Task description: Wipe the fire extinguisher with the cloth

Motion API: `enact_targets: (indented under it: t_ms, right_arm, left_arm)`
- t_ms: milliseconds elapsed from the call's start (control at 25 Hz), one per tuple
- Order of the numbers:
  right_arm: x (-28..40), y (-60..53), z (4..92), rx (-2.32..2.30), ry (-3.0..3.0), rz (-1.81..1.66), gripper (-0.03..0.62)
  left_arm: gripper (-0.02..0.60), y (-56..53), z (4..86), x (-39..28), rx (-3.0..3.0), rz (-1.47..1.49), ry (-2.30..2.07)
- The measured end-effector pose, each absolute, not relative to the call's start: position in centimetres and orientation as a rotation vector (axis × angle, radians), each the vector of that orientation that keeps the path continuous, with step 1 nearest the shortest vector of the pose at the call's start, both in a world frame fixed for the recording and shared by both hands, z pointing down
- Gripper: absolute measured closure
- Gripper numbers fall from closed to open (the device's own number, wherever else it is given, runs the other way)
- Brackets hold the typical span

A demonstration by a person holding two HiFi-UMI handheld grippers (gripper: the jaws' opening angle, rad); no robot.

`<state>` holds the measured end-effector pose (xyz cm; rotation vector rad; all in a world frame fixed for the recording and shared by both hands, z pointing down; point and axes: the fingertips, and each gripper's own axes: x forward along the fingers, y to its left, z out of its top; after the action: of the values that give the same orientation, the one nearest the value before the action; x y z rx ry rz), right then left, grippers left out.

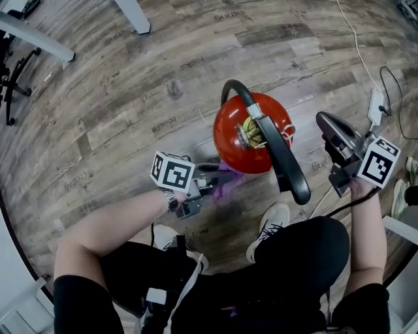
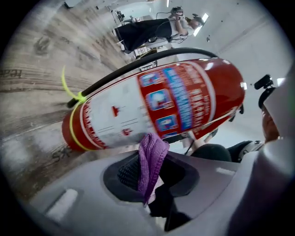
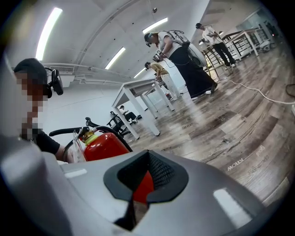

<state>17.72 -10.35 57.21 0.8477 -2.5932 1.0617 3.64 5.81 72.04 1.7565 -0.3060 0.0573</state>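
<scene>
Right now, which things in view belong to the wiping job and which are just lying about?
Part of the job:
- fire extinguisher, red, standing upright
- cloth, purple, pinched in the left tongs
- right tongs, open and empty

Just lying about:
- cable, white
- table leg
- tables across the room

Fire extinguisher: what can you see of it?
The fire extinguisher is a shiny red metal cylinder standing upright on the wooden floor. A black hose arches over its brass-coloured valve. A white and blue label wraps its side, with a yellow tie lower down. The left gripper holds a purple cloth at its side.
</scene>
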Motion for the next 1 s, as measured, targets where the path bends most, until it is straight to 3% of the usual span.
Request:
enact_targets:
  t_ms: [280, 520, 720, 1000]
  right_arm:
    - [18.5, -9.3, 60.1, 0.84, -2.542, 1.126, 0.589]
    - [19.0, -8.9, 61.3, 0.832, -2.524, 1.157, 0.589]
    - [19.1, -9.2, 61.3, 0.851, -2.52, 1.161, 0.589]
    - [18.7, -9.5, 60.9, 0.86, -2.537, 1.149, 0.589]
  left_arm:
    - [0.503, 6.6, 84.7, 3.2, 1.63, 0.211, -0.432]
    - [0.503, 6.8, 87.3, 3.4, 1.59, 0.202, -0.466]
    - [0.503, 6.9, 83.7, 4.6, 1.554, 0.028, -0.419]
    - [0.504, 4.6, 68.8, 9.3, 1.51, -0.48, -0.205]
